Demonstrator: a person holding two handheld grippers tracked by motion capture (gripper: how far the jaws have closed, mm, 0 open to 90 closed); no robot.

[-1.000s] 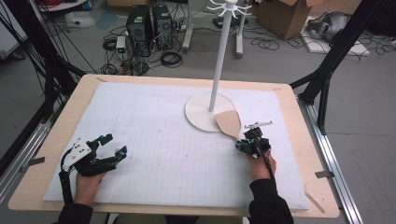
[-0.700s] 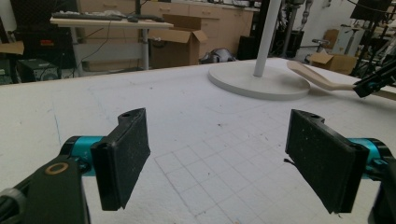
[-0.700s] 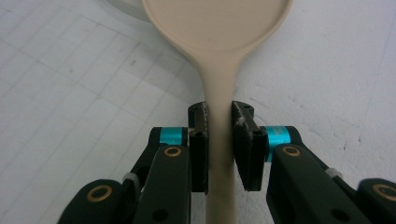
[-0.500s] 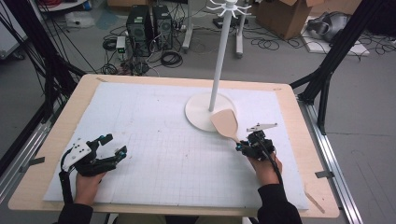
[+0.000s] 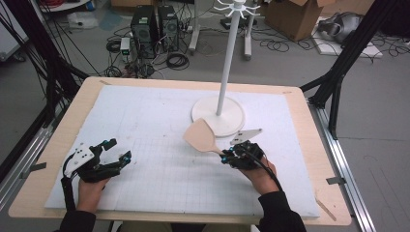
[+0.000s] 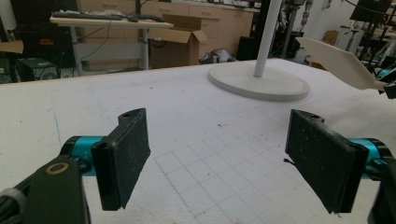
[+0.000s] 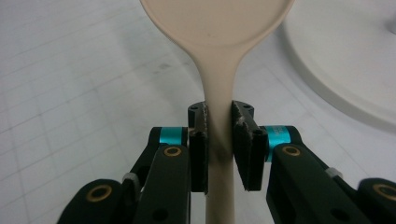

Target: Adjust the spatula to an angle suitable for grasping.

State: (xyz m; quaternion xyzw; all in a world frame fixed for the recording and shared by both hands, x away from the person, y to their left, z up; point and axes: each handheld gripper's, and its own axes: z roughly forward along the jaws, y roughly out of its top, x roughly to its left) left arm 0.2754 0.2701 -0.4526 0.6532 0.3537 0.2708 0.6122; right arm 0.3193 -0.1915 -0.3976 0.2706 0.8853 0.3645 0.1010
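my right gripper (image 7: 219, 149) has its fingers (image 7: 198, 154) pinching the handle of a beige spatula (image 5: 200, 136), blade angled up and away toward the white stand (image 5: 218, 115), raised off the mat beside its round base. left gripper (image 5: 112, 155) rests low at the near left of the table (image 5: 58, 145), fingers (image 6: 123, 156) spread wide, nothing between them. white gridded mat (image 5: 145, 145) covers the wooden top. behind: computer towers (image 5: 152, 24), cables on the floor, cardboard box (image 5: 295, 17).
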